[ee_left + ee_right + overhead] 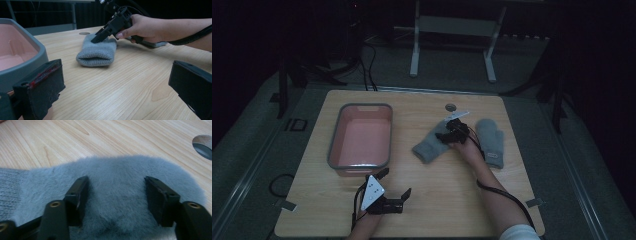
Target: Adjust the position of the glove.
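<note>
The room is dim, and the far mitten (491, 142) is partly hidden behind the right hand (463, 146). The right gripper (451, 131) tilts down onto the near mitten (432, 142), jaws apart and pressed into its fuzzy top, not yet pinching. That mitten lies flat mid-table, right of the tray (360, 138). The left gripper (394, 187) rests low by the tray's near corner, jaws wide and holding nothing.

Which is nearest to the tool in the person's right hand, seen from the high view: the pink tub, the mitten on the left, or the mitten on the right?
From the right tool:
1. Left mitten: directly under it, jaws spread over the fluffy part.
2. Right mitten: just beside the hand, on the right.
3. Pink tub: far across, on the table's left.
</note>
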{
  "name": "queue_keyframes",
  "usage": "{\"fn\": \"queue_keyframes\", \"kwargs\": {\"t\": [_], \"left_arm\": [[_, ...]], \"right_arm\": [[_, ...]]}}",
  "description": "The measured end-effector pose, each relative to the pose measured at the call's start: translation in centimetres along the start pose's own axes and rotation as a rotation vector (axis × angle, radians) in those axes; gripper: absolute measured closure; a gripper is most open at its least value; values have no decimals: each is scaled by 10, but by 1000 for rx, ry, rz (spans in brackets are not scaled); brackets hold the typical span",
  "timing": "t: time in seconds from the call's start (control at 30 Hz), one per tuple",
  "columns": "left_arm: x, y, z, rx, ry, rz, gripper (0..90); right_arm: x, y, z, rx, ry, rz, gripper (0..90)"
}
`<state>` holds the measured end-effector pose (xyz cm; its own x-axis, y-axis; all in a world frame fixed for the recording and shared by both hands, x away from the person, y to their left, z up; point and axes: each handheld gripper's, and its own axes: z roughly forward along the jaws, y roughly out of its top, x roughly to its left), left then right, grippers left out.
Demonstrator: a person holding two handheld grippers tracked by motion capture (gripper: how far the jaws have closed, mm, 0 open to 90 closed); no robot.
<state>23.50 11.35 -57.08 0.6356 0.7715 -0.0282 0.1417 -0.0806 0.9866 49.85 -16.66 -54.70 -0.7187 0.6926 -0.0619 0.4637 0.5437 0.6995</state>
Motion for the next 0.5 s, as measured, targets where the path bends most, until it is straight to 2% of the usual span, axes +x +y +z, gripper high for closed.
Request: {"fn": "queue_keyframes", "kwargs": {"t": [0.03,0.07,0.1,0.13,0.17,0.23,0.4,0.43,0.5], "left_arm": [[0,0,0,0,0,0,4],[0,0,0,0,1,0,4],[0,0,0,0,1,1,3],[0,0,0,0,1,1,4],[0,0,0,0,1,1,4],[0,0,0,0,1,0,3],[0,0,0,-2,1,-12,4],[0,0,0,-2,0,-12,3],[1,0,0,-1,0,-10,4]], "right_arm": [[1,0,0,10,1,-14,498],[1,0,0,10,1,-14,498],[4,0,0,14,0,-25,588],[4,0,-1,11,6,-29,639],[4,0,-1,11,6,-29,639],[6,1,-2,4,18,-26,766],[5,4,-9,-7,52,-31,814],[5,5,-16,-22,92,-42,830],[6,5,-20,-23,101,-54,844]]}}
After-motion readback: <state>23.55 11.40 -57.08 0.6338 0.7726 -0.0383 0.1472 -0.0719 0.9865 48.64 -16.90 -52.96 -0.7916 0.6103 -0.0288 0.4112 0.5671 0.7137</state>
